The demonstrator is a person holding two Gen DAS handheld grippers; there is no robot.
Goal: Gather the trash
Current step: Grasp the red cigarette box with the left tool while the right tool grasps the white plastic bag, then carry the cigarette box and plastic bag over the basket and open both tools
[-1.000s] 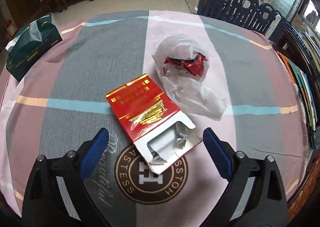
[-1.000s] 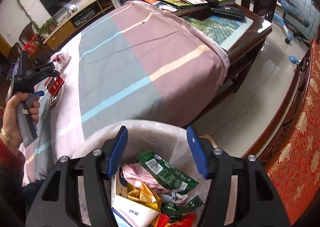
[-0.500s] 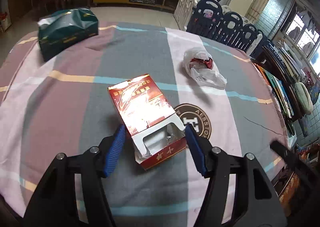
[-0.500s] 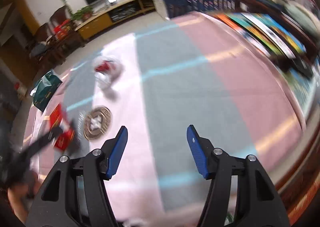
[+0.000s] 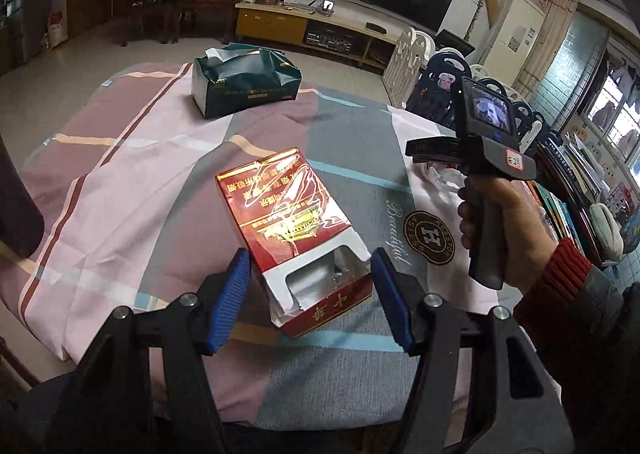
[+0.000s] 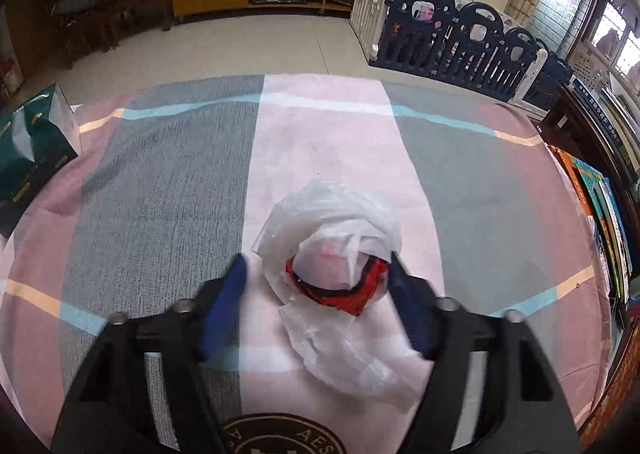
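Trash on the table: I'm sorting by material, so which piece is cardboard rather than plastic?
The torn-open red carton between the left gripper fingers; the other piece is a crumpled clear plastic bag.

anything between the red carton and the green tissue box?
Nothing: left wrist view shows only bare striped tablecloth between red carton and green tissue box.

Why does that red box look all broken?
The red box, held tilted in the left gripper, is torn open at its near end, showing crumpled foil inside. The green tissue box behind it also looks dented.
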